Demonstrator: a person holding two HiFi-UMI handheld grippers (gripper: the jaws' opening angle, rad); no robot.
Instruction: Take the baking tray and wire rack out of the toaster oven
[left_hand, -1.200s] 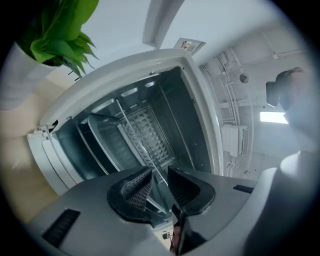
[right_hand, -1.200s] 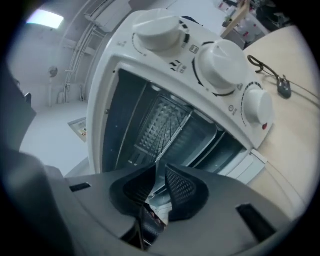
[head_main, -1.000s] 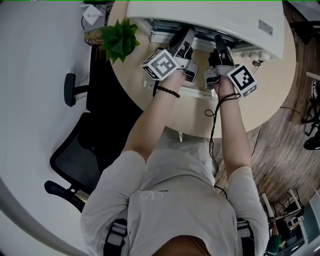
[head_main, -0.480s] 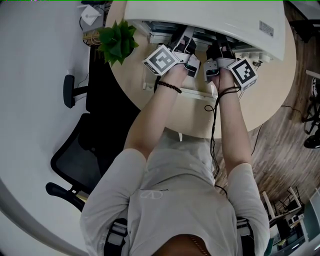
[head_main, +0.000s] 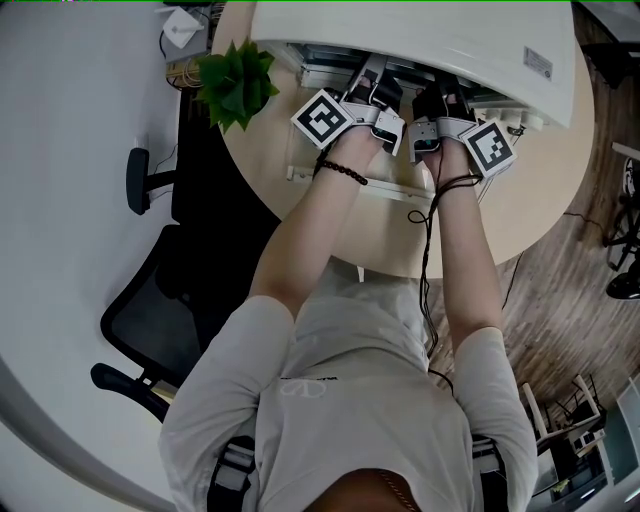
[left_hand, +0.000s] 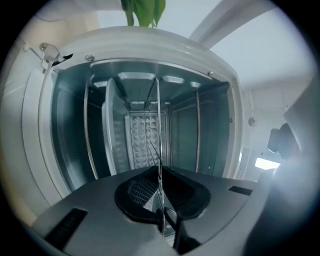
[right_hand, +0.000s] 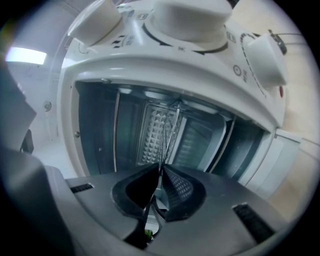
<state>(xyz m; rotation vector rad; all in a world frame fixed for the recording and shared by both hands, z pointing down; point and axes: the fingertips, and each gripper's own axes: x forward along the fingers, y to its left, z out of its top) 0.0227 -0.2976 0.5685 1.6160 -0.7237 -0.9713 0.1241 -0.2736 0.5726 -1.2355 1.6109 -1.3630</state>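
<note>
A white toaster oven (head_main: 420, 35) stands open on a round table, and both my grippers reach into its mouth. In the left gripper view the wire rack (left_hand: 158, 125) shows edge-on as a thin wire that runs between the jaws of my left gripper (left_hand: 159, 172). Those jaws are closing and their pads pinch the rack's front wire. A flat metal sheet beside the rack looks like the baking tray (left_hand: 112, 130). In the right gripper view the same rack (right_hand: 170, 132) runs between the closing jaws of my right gripper (right_hand: 160, 172), whose pads meet on it. The oven's top hides the fingertips in the head view.
The oven's door (head_main: 360, 183) hangs open toward me under my wrists. The oven's knobs (right_hand: 185, 20) sit beside the cavity. A green potted plant (head_main: 235, 80) stands left of the oven. A black office chair (head_main: 160, 290) is at my left, off the table (head_main: 540, 180).
Both hands have pushed a little deeper into the oven mouth. The marker cubes have rolled, the left one more than the right.
</note>
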